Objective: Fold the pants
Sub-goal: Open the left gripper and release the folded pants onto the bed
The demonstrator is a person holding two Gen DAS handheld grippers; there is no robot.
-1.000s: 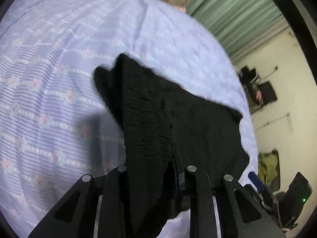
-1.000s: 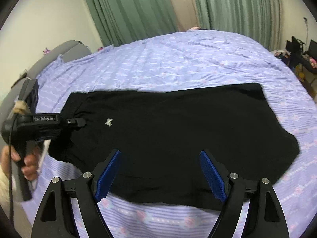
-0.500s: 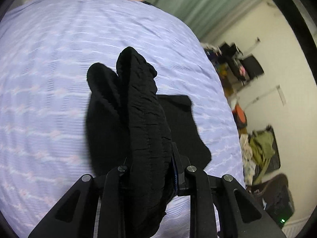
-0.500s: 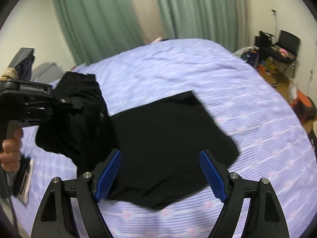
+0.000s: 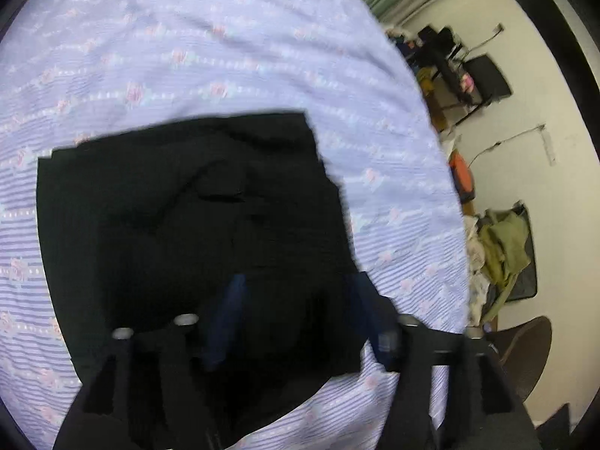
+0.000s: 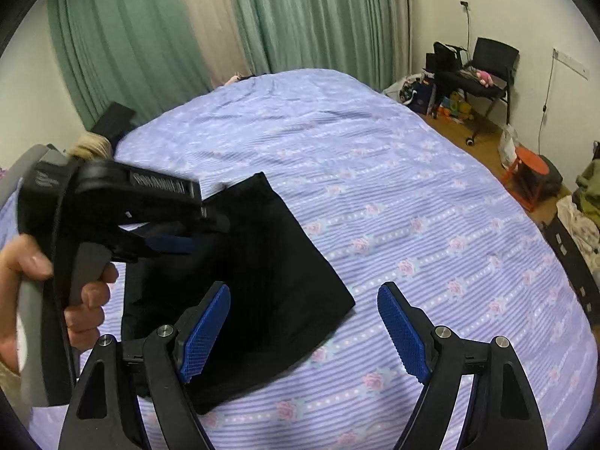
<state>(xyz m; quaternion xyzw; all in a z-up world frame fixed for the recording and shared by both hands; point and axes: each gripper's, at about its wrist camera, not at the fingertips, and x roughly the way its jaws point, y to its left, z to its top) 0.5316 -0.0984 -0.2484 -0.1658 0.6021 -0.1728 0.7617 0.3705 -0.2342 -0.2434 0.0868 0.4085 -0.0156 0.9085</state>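
Right gripper: nearest in the right wrist view, blue pads spread wide, nothing between them; left pad over the near edge of the cloth, right pad over bare sheet.
Left gripper: jaws opening, blue pads apart and blurred, hanging just above the black cloth; no pad pressing on the cloth as far as visible.
Left hand: wrapped round the grey handle of the left gripper, at the left edge of the right wrist view.
Pants: black, folded over into a compact, roughly four-sided pile, lying flat on the bed sheet, below the left gripper, near the close side of the bed.
Bed sheet: lilac with pale stripes and small pink roses, a few soft wrinkles.
Red stool: on the wooden floor, right of the bed.
Black chair: far corner, with clutter around it.
Curtains: green and beige, behind the bed.
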